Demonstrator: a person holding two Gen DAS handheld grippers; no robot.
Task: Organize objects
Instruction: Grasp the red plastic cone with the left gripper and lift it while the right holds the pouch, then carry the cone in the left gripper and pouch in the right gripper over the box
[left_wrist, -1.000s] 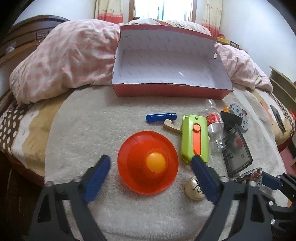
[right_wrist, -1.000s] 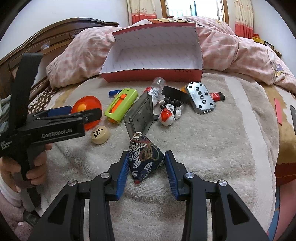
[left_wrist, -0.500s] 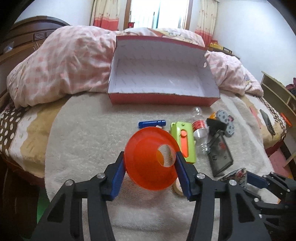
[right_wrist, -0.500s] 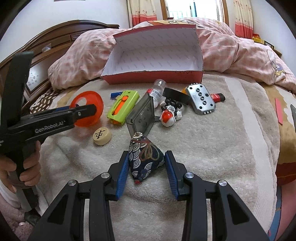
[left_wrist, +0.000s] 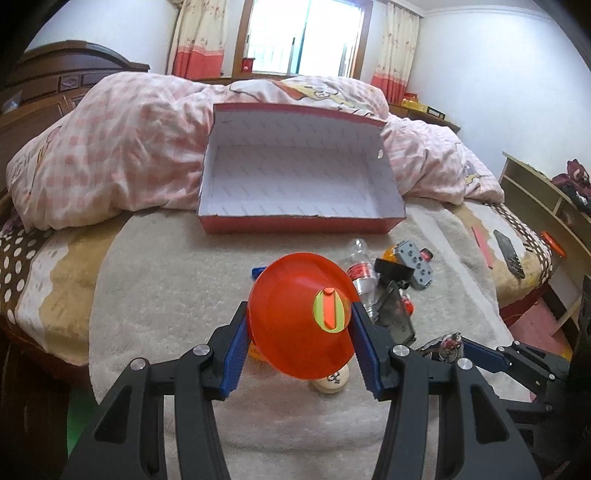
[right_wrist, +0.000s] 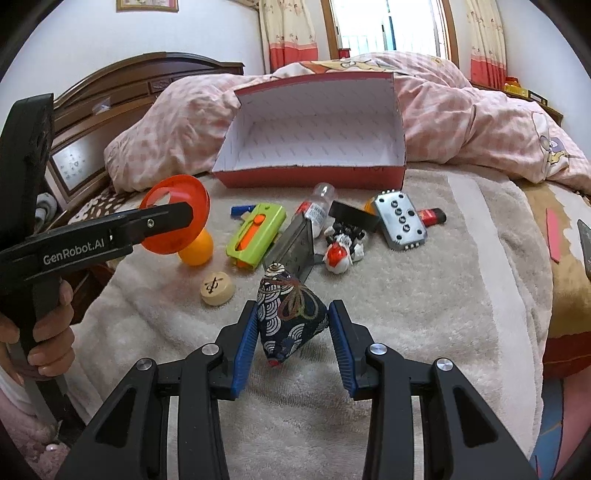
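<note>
Clamping an orange funnel (left_wrist: 299, 321) by its rim, the left gripper (left_wrist: 301, 332) is holding it lifted off the towel-covered bed (left_wrist: 166, 288), wide mouth tilted toward the camera; its jaws closed on it only a moment ago. Straight ahead and beyond the scattered toys, the open red shoebox (left_wrist: 301, 221) is lying with its long side across the path. Nearer the person, the right gripper (right_wrist: 291, 332) is squeezing a patterned beanbag (right_wrist: 291, 317) resting on the towel, farther from the box

Toy clutter (right_wrist: 332, 236) before open empty box (left_wrist: 299, 173)
</note>
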